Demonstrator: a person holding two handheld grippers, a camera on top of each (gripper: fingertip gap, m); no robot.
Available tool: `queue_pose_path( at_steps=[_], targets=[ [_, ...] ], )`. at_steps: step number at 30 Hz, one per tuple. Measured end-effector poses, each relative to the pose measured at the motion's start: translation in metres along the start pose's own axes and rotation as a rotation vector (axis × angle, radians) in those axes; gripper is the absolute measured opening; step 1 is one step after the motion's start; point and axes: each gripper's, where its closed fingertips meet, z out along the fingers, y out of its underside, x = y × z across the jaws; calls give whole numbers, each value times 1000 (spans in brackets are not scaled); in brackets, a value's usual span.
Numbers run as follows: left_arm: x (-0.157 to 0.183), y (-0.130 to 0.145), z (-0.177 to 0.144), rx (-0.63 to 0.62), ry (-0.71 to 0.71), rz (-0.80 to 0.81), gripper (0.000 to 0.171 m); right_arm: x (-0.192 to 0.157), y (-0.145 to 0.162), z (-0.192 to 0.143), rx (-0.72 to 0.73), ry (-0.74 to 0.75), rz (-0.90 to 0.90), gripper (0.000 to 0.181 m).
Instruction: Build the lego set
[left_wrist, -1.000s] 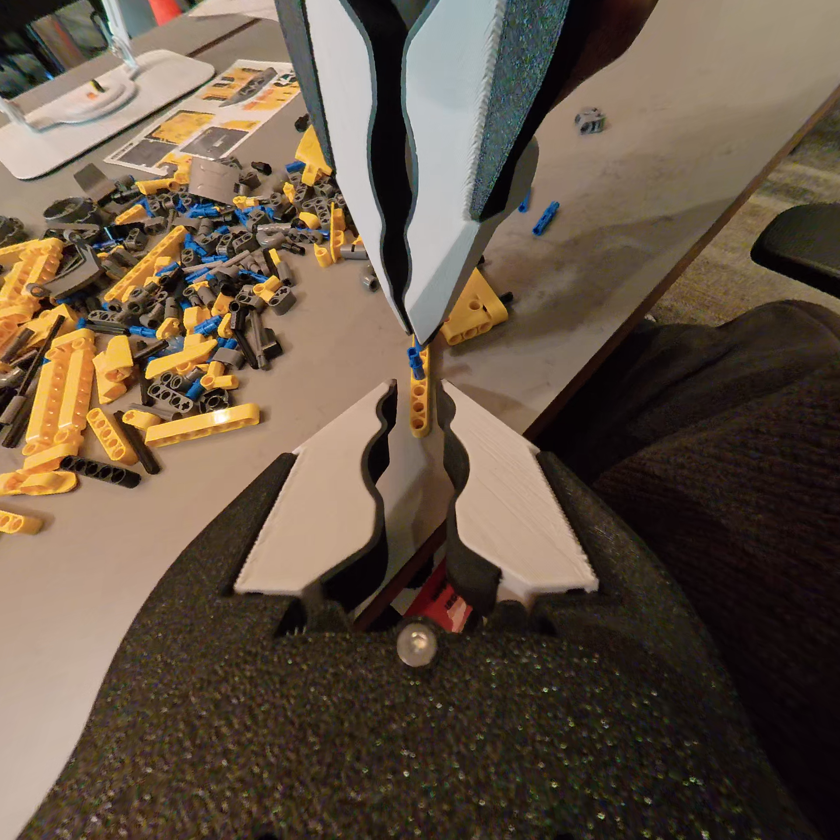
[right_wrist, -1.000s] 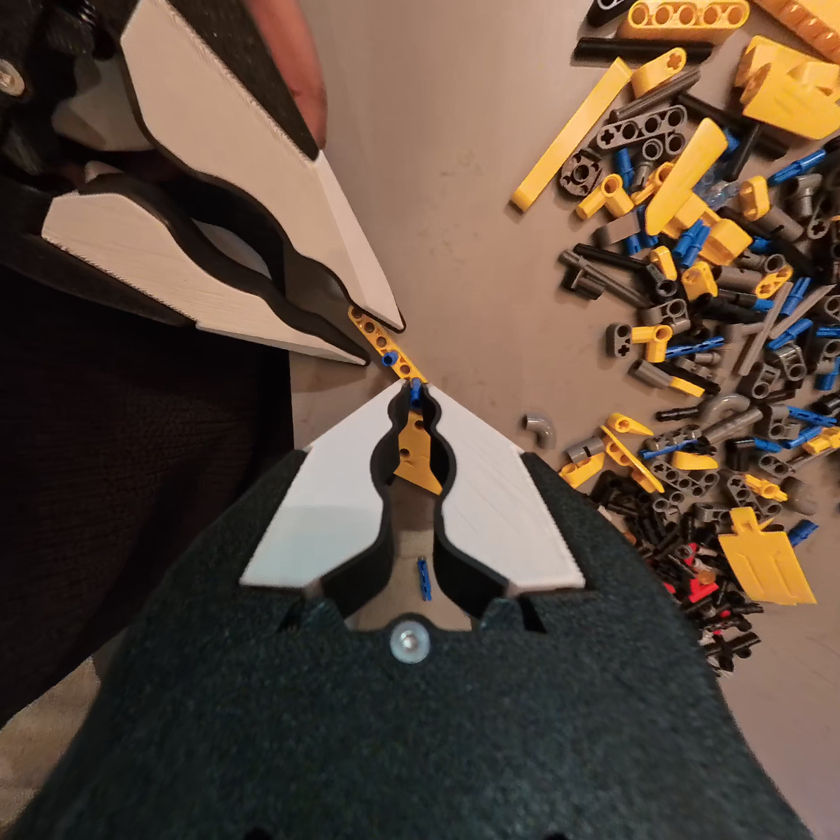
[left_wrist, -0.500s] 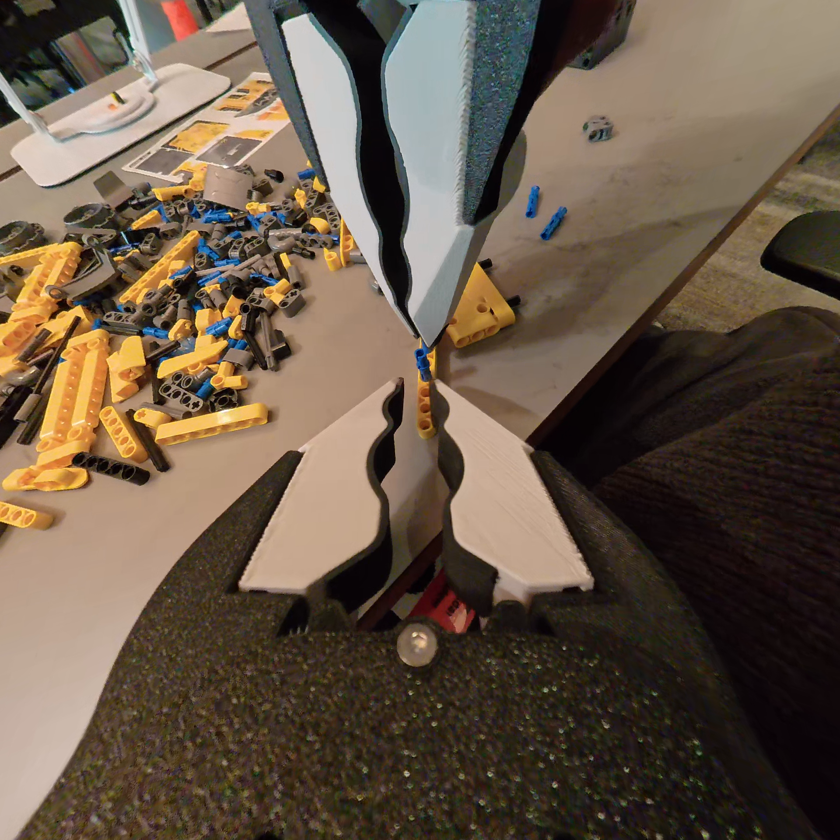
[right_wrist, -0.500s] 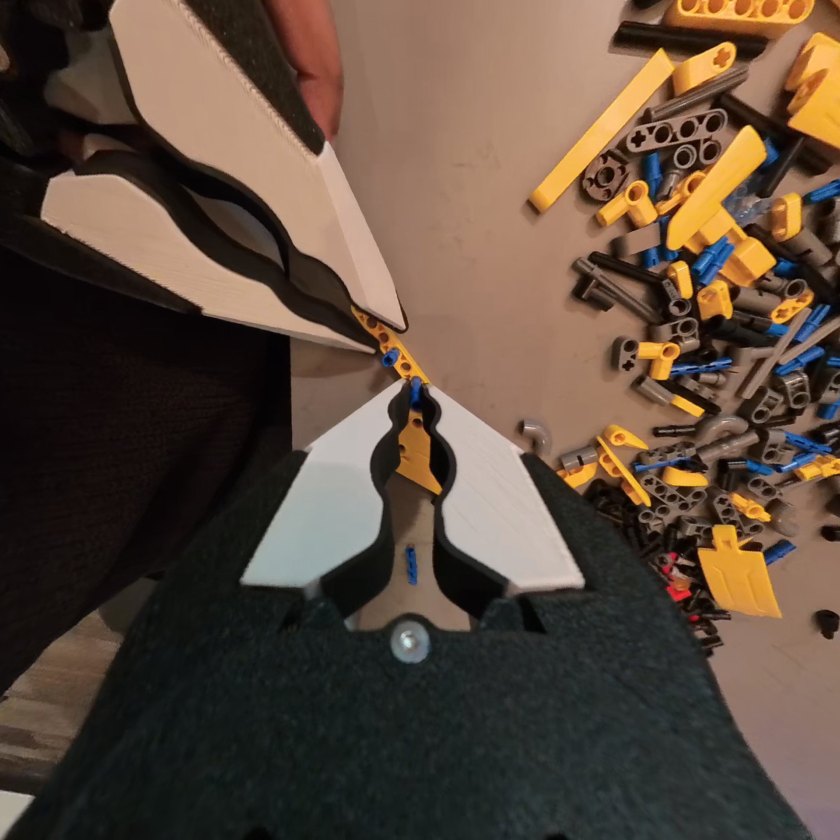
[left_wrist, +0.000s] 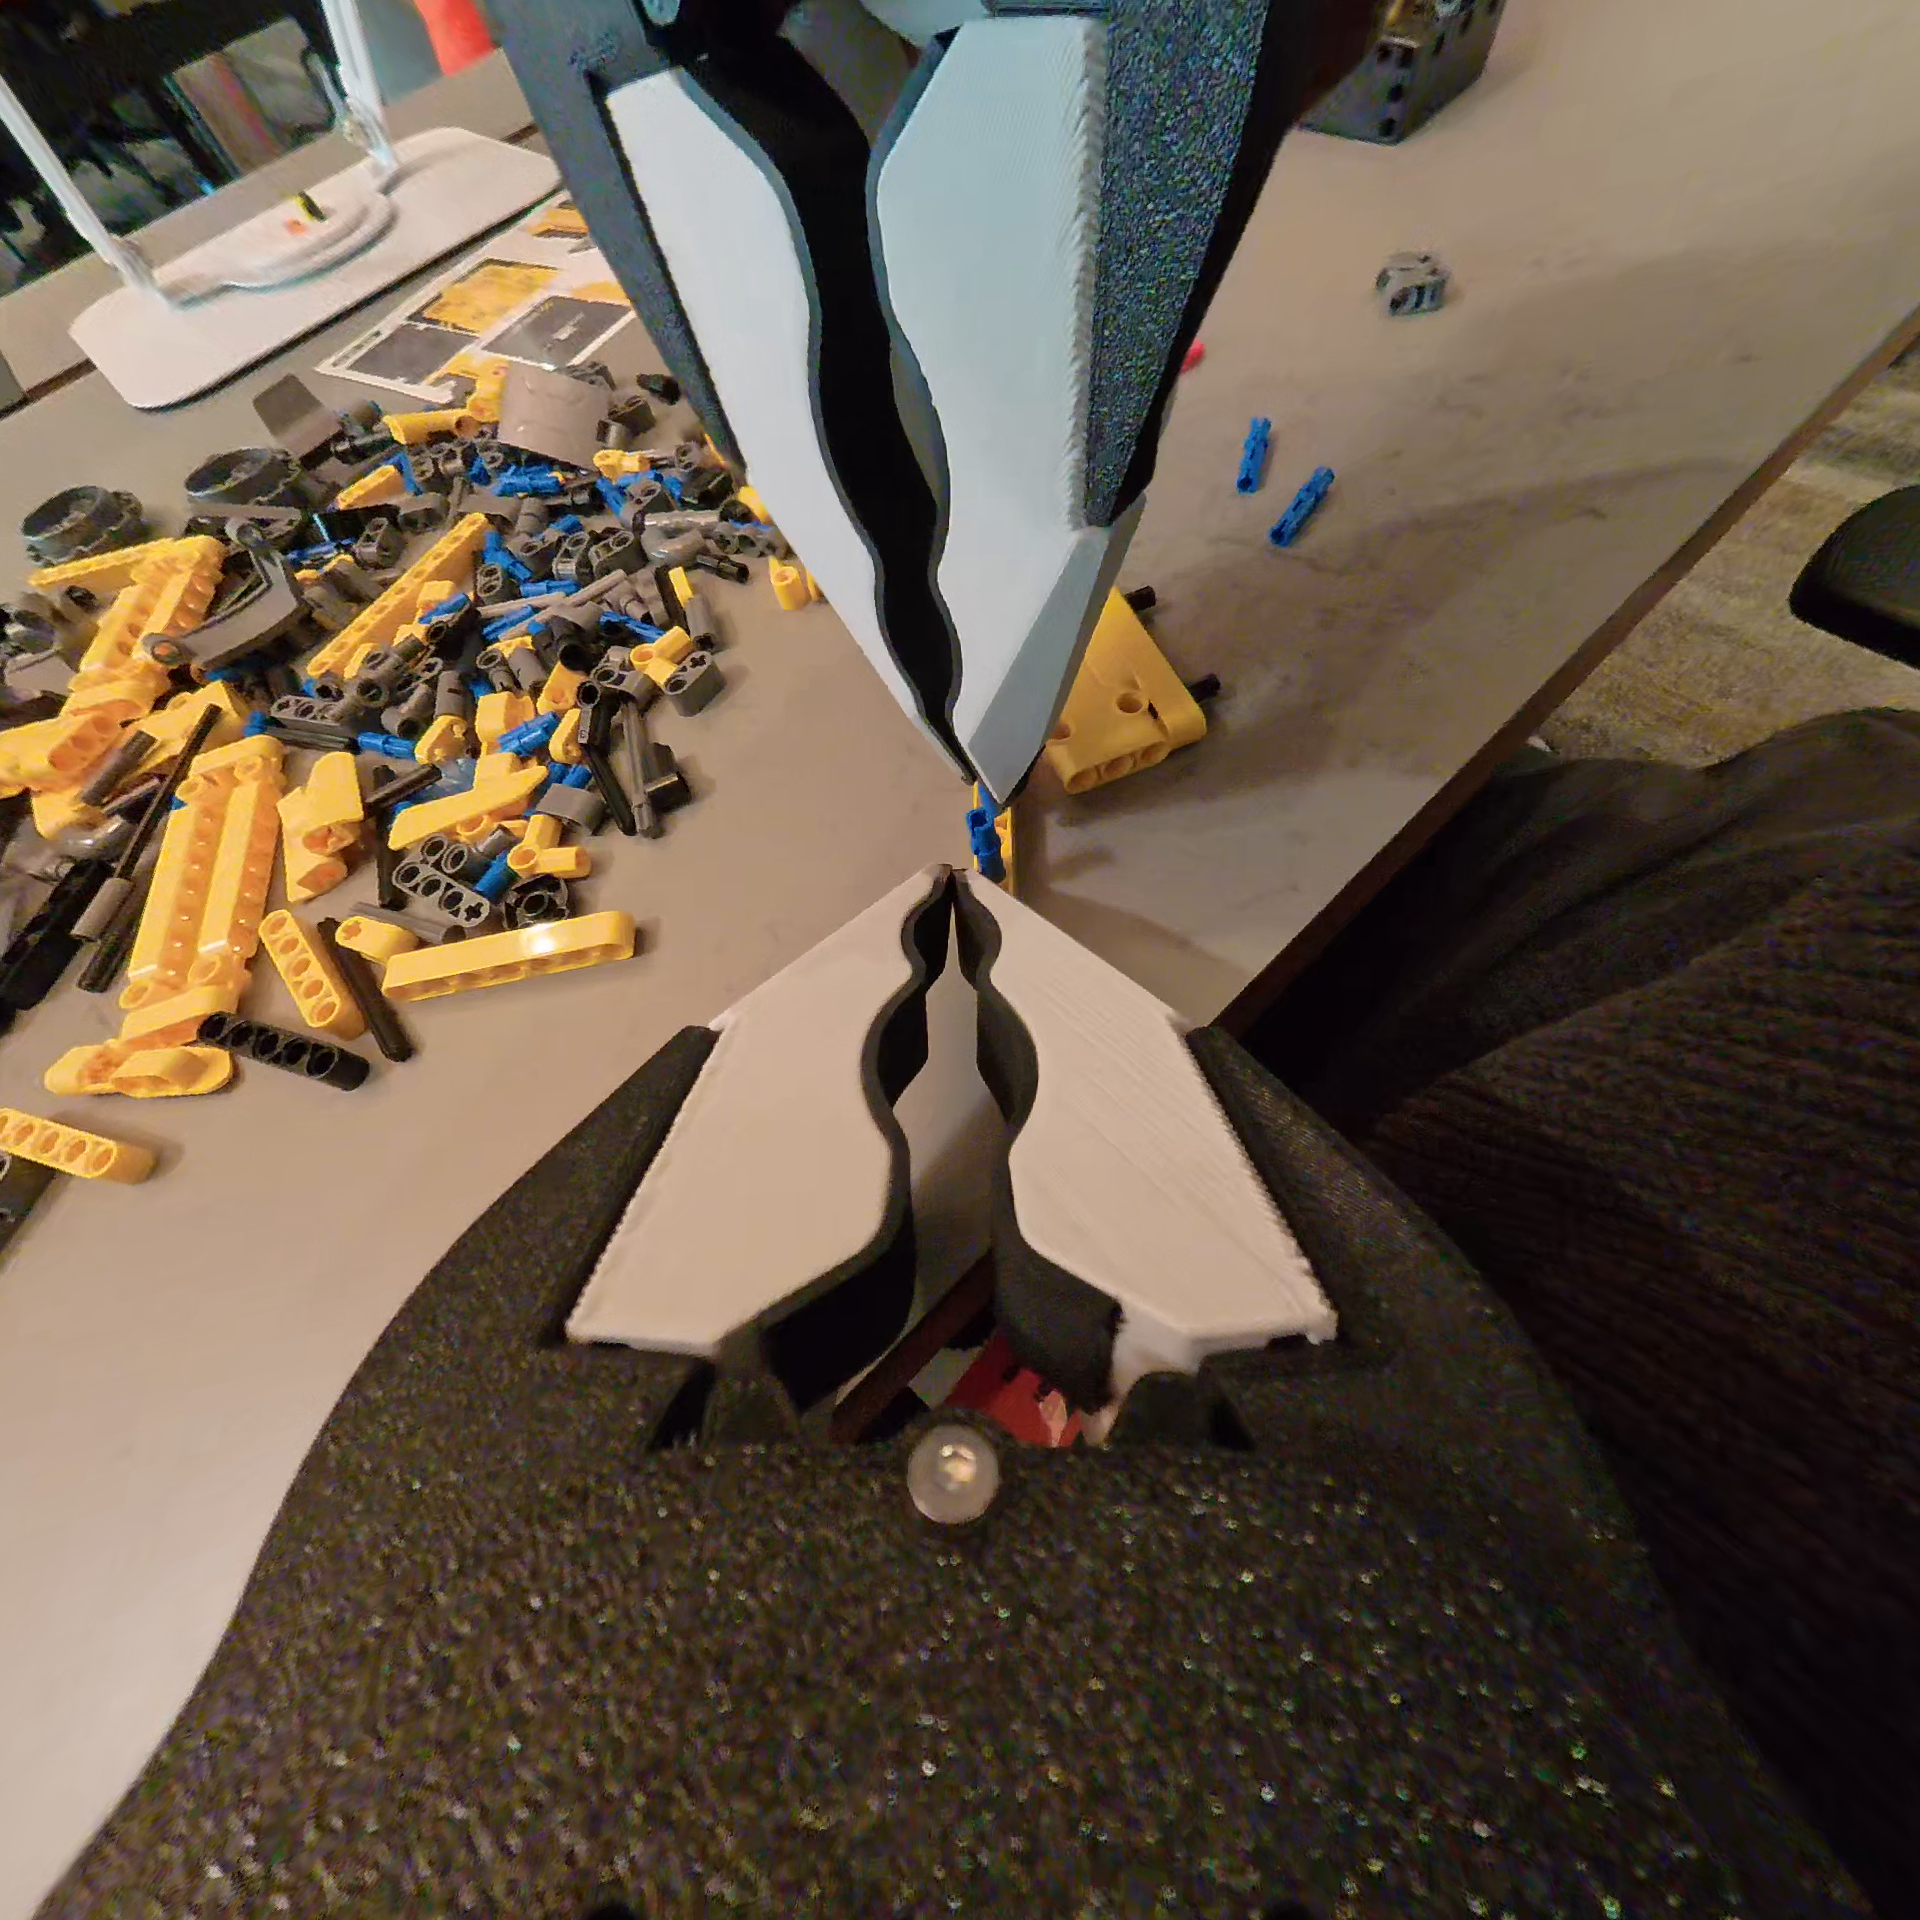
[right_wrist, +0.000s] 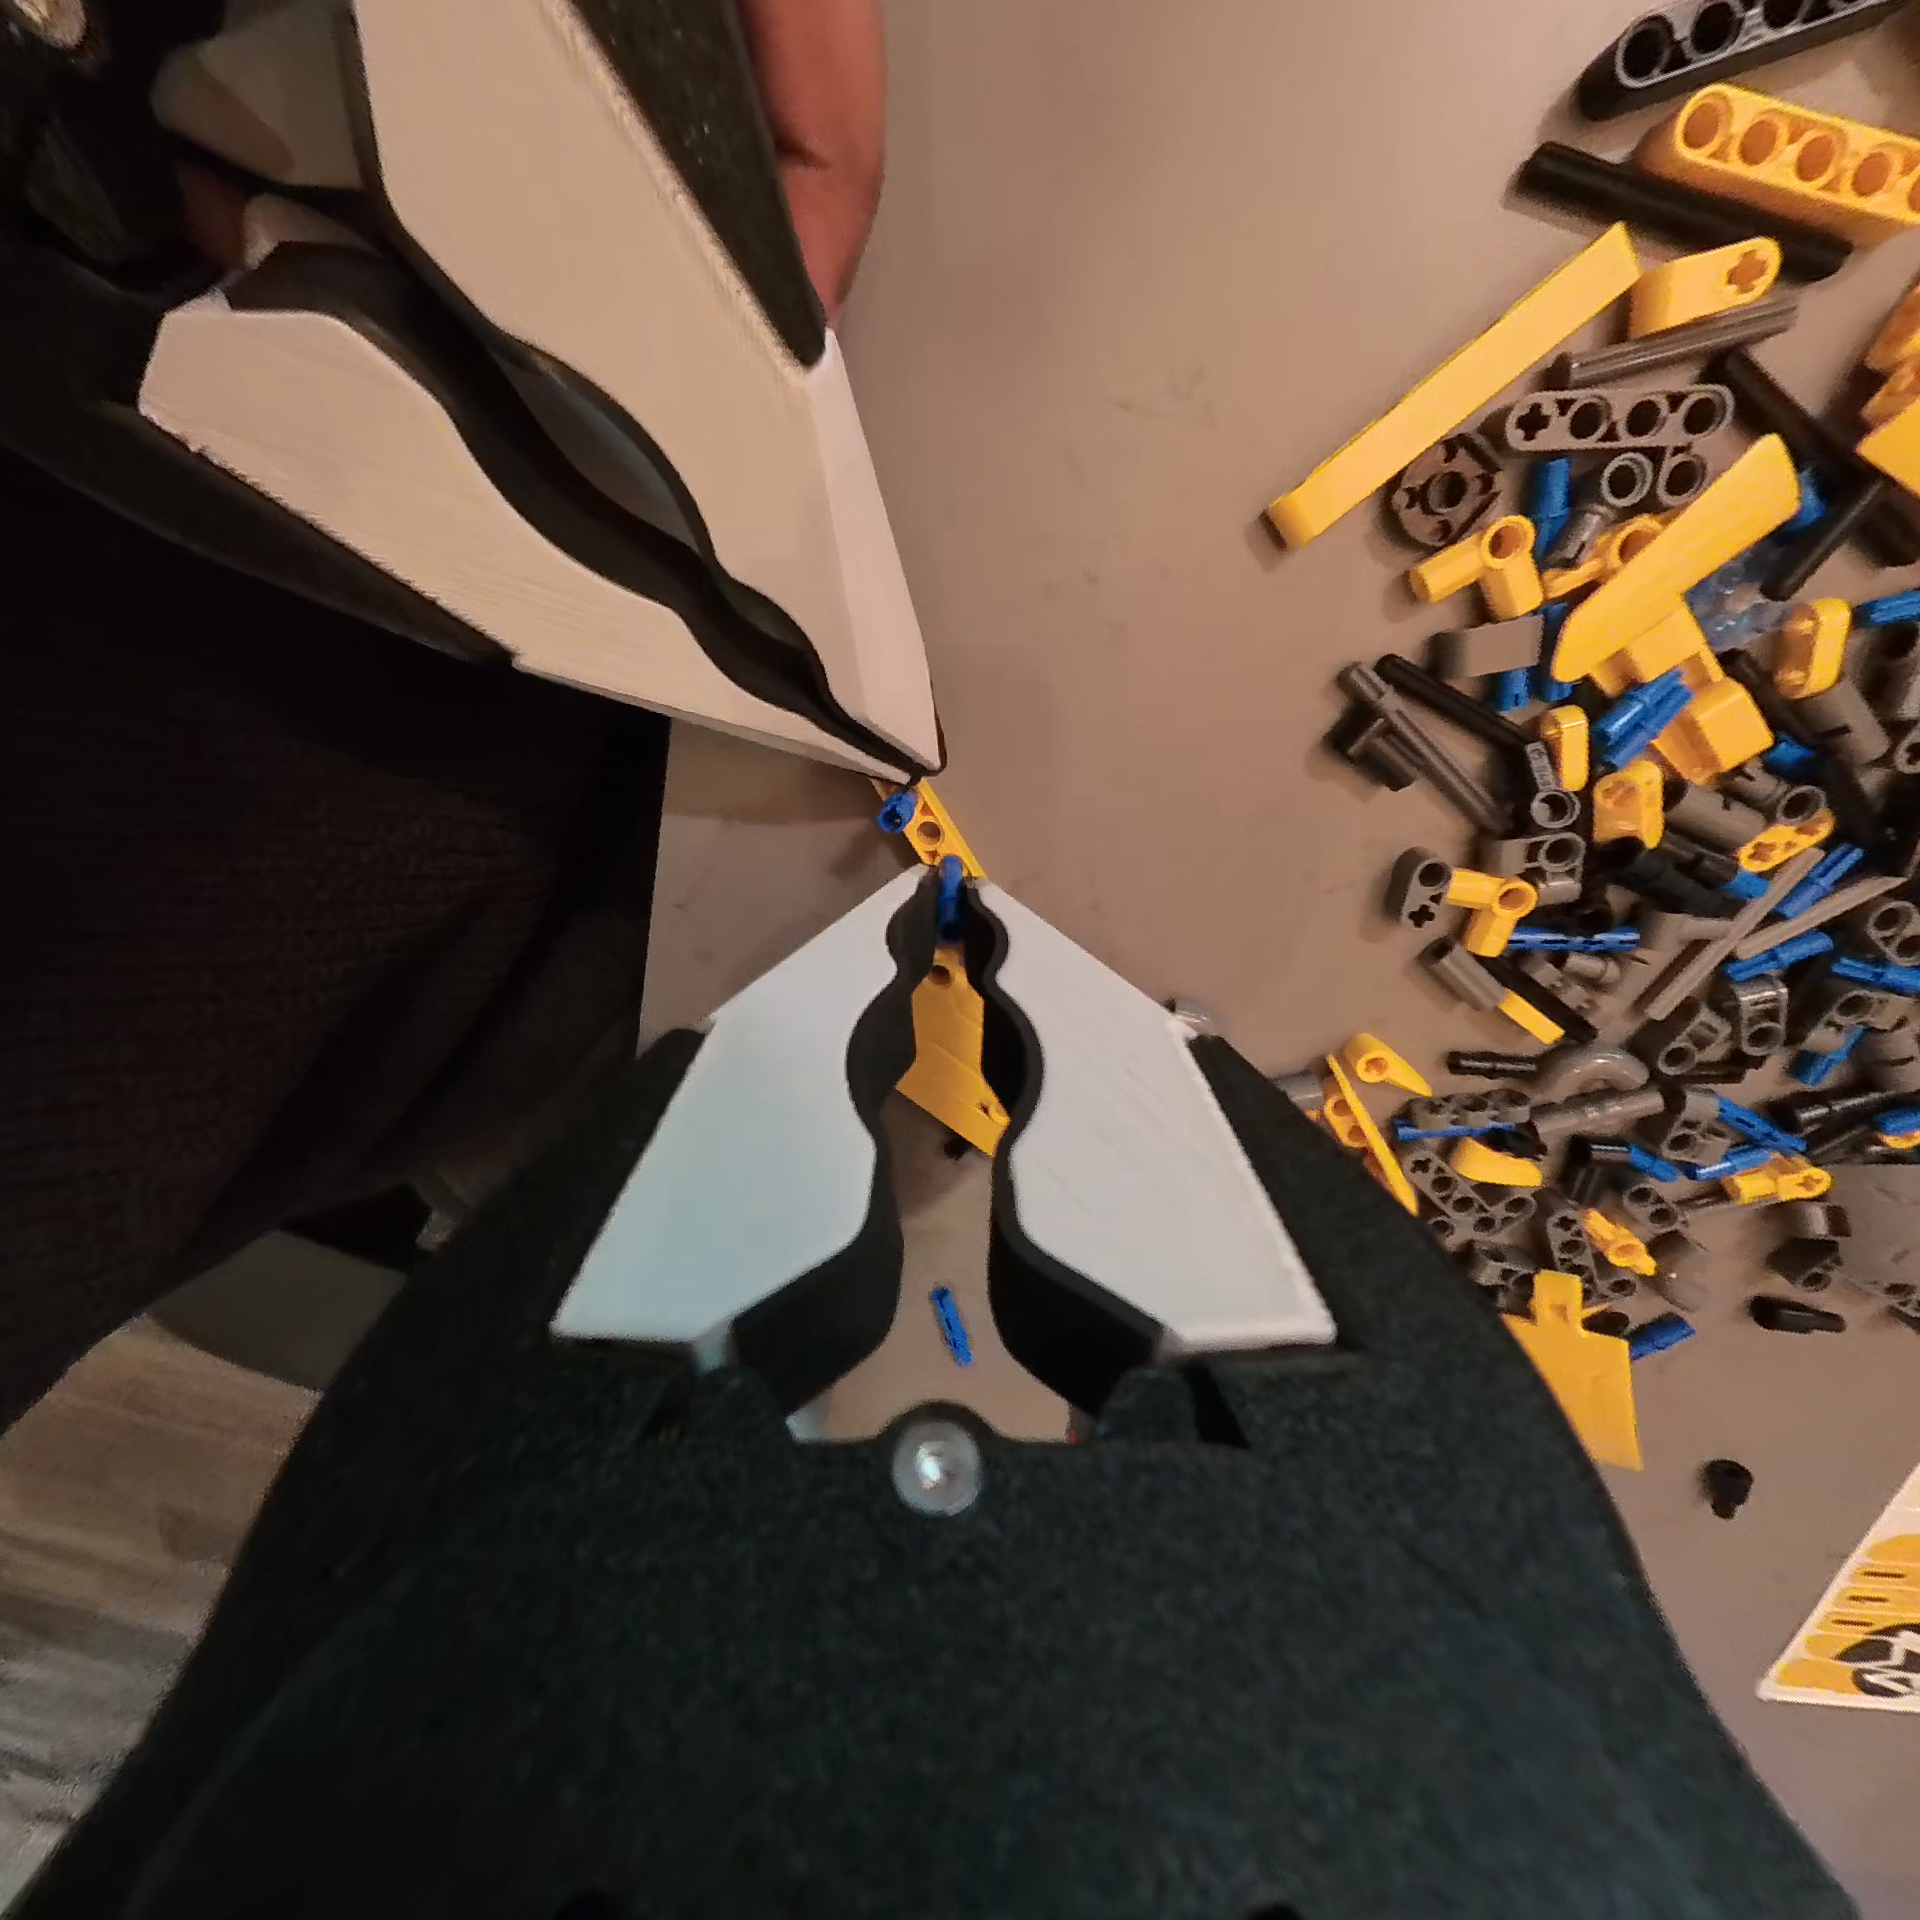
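A short yellow holed beam (left_wrist: 1004, 847) hangs in the air over the table's near edge, between the two grippers. My left gripper (left_wrist: 951, 878) has its jaws together, the tips right at the beam's near end; I cannot tell if they pinch it. My right gripper (right_wrist: 951, 883) is shut on a blue pin (right_wrist: 951, 902) at the beam's (right_wrist: 935, 831) other end. A second blue pin (right_wrist: 894, 810) sticks out of the beam near the left gripper (right_wrist: 925, 771). The right gripper (left_wrist: 982, 781) comes down from above in the left wrist view.
A pile of yellow, grey, black and blue parts (left_wrist: 416, 707) covers the grey table (left_wrist: 1351, 727) to the left. A yellow panel piece (left_wrist: 1127, 691) lies just behind the grippers. Two loose blue pins (left_wrist: 1283, 488) lie farther back. A person's dark-clothed lap (left_wrist: 1610, 1039) is beside the table edge. Left and right tips are no more than a few centimetres apart.
My left gripper's jaws, apart around the yellow beam before, have closed, and the beam now shows beyond their tips. My right gripper has stayed shut on the blue pin.
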Motion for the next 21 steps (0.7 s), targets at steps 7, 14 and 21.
queue_pose_path(
  at_steps=[7,14,21],
  targets=[
    [-1,-1,-1,13,2,-20,0,0,1,0,-52,1,-65,3],
    [-2,-1,-1,11,-1,-24,0,-1,0,4,-92,38,-176,2],
    [-2,-2,-2,24,3,-29,0,-2,-1,5,-131,40,-213,3]
  ],
)
